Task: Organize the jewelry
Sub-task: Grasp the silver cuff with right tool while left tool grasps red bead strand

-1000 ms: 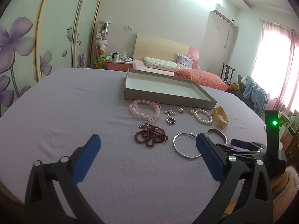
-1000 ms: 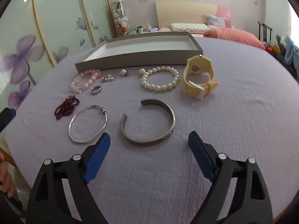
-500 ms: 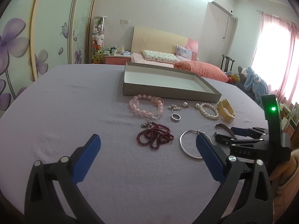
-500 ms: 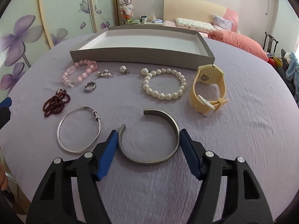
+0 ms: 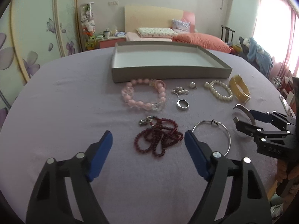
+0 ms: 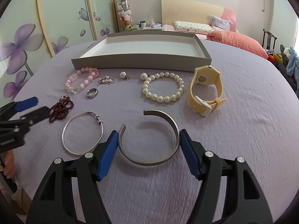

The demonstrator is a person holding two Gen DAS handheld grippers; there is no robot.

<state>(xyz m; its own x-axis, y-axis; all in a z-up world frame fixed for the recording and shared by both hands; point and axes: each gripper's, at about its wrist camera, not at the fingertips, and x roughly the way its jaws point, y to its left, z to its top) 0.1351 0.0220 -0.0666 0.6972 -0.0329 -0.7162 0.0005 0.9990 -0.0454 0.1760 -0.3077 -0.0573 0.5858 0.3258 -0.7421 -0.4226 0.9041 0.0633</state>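
Observation:
Jewelry lies on a lilac tablecloth in front of an empty grey tray (image 5: 168, 72) (image 6: 140, 63). My left gripper (image 5: 147, 132) hovers low just short of a dark red bead necklace (image 5: 158, 138) (image 6: 60, 108). Its jaws are closing and the pads touch nothing. My right gripper (image 6: 149, 131) is shut on a silver cuff bracelet (image 6: 147, 163), one blue pad against each side, the cuff still resting on the cloth. In the left wrist view the right gripper (image 5: 244, 118) sits at the right edge around the cuff (image 5: 246, 110).
Also on the cloth: a pink bead bracelet (image 5: 142, 104), a thin silver bangle (image 6: 64, 136), a ring (image 6: 92, 93), pearl earrings (image 6: 106, 81), a pearl bracelet (image 6: 160, 99) and a yellow watch (image 6: 203, 100). A bed and a wardrobe stand behind the table.
My left gripper came forward and lower toward the red necklace and its jaws narrowed. My right gripper's jaws closed from wide apart onto the silver cuff.

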